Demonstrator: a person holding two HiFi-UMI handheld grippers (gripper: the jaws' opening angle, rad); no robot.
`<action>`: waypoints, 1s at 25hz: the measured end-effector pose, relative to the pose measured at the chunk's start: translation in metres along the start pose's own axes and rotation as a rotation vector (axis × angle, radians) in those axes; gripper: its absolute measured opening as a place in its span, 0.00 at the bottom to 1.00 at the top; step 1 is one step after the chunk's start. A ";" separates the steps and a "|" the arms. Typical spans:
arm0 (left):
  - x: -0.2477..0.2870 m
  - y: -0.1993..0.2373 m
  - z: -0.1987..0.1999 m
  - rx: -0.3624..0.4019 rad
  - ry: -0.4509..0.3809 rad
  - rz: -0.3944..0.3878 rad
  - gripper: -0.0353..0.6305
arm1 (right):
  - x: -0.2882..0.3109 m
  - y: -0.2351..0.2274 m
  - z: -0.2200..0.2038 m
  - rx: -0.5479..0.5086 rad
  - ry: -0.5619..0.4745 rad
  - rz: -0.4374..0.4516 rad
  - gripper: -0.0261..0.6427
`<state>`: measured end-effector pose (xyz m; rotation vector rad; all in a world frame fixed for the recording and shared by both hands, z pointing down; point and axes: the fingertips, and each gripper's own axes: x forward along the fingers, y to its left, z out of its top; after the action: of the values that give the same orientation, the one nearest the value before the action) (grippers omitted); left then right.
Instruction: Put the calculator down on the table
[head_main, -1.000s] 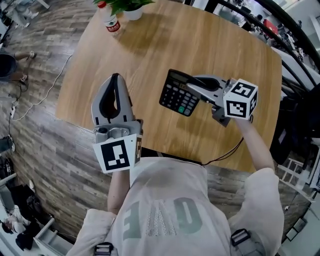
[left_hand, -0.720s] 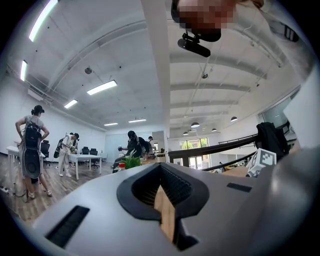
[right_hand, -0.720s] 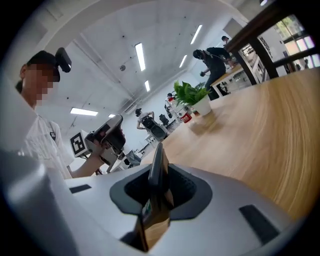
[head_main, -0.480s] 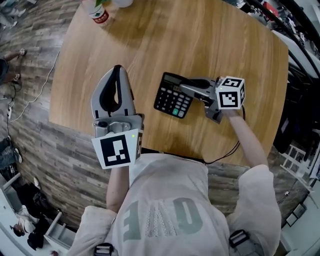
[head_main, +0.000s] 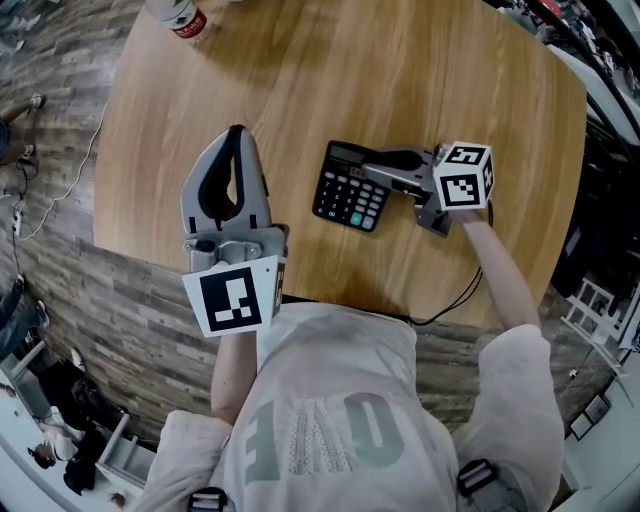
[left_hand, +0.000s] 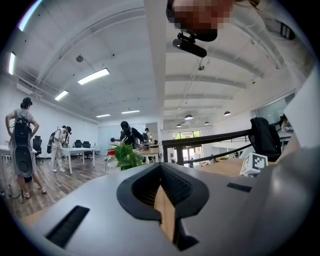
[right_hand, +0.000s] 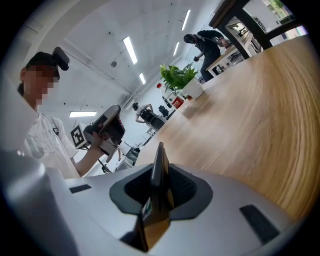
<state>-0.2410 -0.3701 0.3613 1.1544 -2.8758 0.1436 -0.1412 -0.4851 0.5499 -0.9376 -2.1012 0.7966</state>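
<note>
Since the right gripper (head_main: 372, 170) has its jaws clamped on one side of the calculator (head_main: 350, 192), the keys face up and the flat back faces the table (head_main: 400, 80). That's how you'd want it for a put-down. From that gripper's own camera you see the calculator edge-on, pinched between the pads, with bare wood stretching out past it.

It's sitting around the middle of the table, a bit toward the person's side. It looks right down at the surface, though I honestly can't tell if it's resting or a hair above. The gripper comes in from the side at a low slant, I'd guess so the jaws can let go without the body bumping the wood.

The left gripper (head_main: 236, 140) is off to the left over the near edge, well apart from the calculator. Its jaws are together with nothing in them, so I reckon it's just parked out of the way. The bottle (head_main: 178, 14) is at the far corner, so there's plenty of room.
</note>
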 end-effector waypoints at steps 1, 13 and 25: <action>0.001 0.000 -0.002 0.001 0.003 -0.001 0.07 | 0.001 -0.001 -0.001 -0.010 0.011 -0.007 0.16; 0.004 -0.009 -0.005 0.013 -0.002 -0.011 0.07 | 0.004 -0.016 -0.011 -0.187 0.134 -0.184 0.18; -0.006 -0.015 0.022 0.044 -0.060 -0.015 0.07 | -0.031 -0.034 0.044 -0.366 -0.021 -0.542 0.40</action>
<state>-0.2265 -0.3786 0.3401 1.2082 -2.9295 0.1747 -0.1722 -0.5393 0.5395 -0.4843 -2.4033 0.1486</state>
